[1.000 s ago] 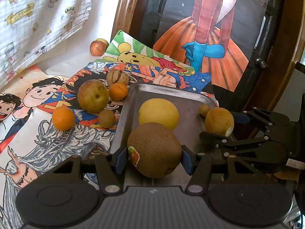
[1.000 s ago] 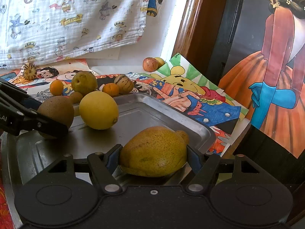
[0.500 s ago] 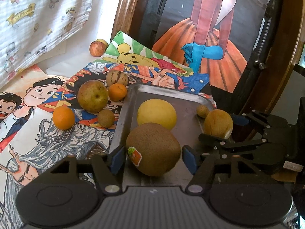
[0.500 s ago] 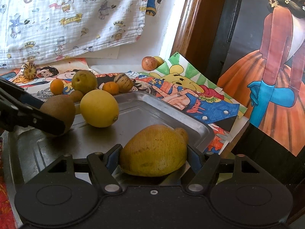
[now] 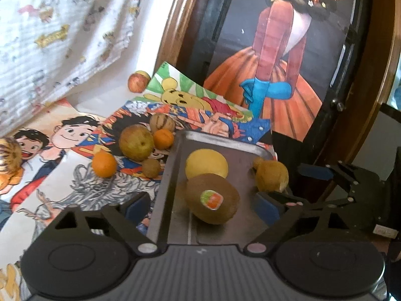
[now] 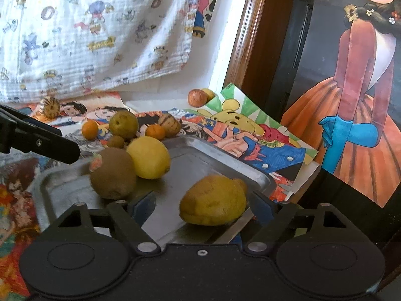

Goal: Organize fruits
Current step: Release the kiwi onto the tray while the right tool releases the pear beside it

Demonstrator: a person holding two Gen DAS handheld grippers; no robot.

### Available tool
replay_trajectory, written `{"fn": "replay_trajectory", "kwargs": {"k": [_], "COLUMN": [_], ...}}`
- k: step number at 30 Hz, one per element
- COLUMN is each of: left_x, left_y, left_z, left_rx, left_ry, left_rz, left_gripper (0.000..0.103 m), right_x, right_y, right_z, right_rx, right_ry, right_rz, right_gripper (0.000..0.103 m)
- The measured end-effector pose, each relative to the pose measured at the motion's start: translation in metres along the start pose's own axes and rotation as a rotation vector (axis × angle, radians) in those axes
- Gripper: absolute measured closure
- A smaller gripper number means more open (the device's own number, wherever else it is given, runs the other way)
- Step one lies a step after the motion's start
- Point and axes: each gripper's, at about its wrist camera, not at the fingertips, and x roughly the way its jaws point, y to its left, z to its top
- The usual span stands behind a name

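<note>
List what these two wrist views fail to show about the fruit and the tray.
- Tray: its near edge, hidden by each claw's body in both views.
- Kiwi sticker: print blurred, left wrist view.
- Striped fruit: cut by left frame edge.
- Small fruit behind the apple: mostly hidden.

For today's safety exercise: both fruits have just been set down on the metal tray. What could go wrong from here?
1. The brown kiwi lies against the yellow lemon; a nudge from the open left hand-held gripper could roll both.
2. The rough yellow fruit sits near the metal tray edge, so the open right hand-held gripper might knock it off while pulling away.
</note>
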Motion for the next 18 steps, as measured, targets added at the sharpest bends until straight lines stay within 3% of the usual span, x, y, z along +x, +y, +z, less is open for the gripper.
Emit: {"fn": "replay_trajectory", "kwargs": {"k": [4,8,18], "left_x": [-0.017,-0.031,-0.061], "left_y": [0.004,0.007,0.016], "left_z": [-0.001,-0.003,-0.022], "left_rx": [-0.007,0.001,0.026], "left_ry": [-0.026,-0.027,0.01], "left_rz": [0.019,0.04,0.108], "left_gripper": [0.0,0.001,0.0], "right_x": [-0.018,-0.039,-0.082], "right_y": [0.009,0.019,0.057], "right_z": [0.004,0.006,0.005], "right_rx": [0.02,0.058,0.105], "right_ry": [-0.009,-0.013,0.032], "right_rz": [-0.008,-0.001,0.016], "right_gripper": [0.015,0.005,0.004]}}
